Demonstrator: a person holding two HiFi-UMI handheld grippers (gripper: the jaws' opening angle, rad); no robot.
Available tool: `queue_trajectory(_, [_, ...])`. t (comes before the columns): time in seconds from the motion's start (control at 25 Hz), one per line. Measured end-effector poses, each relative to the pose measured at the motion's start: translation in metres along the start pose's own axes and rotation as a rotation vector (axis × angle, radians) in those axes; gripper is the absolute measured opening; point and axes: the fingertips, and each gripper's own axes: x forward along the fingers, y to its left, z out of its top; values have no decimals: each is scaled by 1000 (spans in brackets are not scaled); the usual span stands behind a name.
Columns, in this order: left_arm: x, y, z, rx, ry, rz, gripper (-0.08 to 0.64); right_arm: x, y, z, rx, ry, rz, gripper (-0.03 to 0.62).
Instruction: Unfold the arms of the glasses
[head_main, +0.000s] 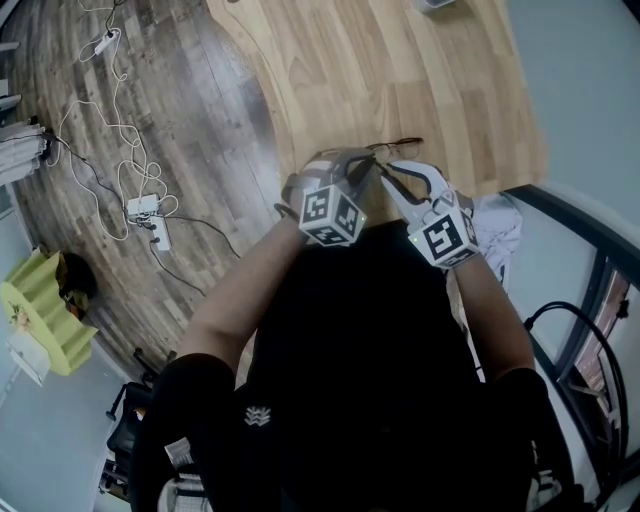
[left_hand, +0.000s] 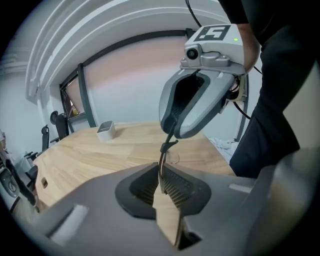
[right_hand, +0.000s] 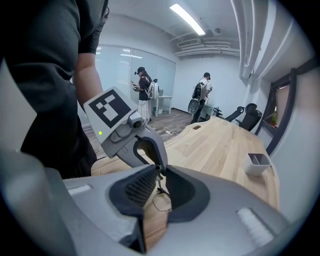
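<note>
Thin dark wire-rimmed glasses (head_main: 396, 147) hang just above the near edge of the wooden table (head_main: 400, 70), held between both grippers. My left gripper (head_main: 366, 166) is shut on one thin arm (left_hand: 161, 167), which stands upright between its pads. My right gripper (head_main: 386, 168) faces it from the right, and its fingertips (left_hand: 171, 131) pinch the frame by the hinge (left_hand: 168, 146). In the right gripper view, the right gripper (right_hand: 159, 172) closes on that small dark piece. A wire lens rim (right_hand: 161, 202) hangs below it, over the wood. The rest of the glasses is hidden by the jaws.
A small white tray (left_hand: 106, 130) stands farther back on the table. A white cloth (head_main: 497, 230) lies off the table's right corner. Cables and a power strip (head_main: 145, 212) trail over the floor on the left. Two people (right_hand: 145, 90) stand far off beyond the table.
</note>
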Motion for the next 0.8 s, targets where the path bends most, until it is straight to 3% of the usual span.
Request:
queue_trajectory(0.4, [-20, 4, -11, -39, -20, 34, 34, -27, -31, -4, 225, -116, -112, 57])
queue_trajectory(0.8, [-26, 3, -14, -77, -29, 63, 8, -19, -21, -24, 258, -69, -111, 57])
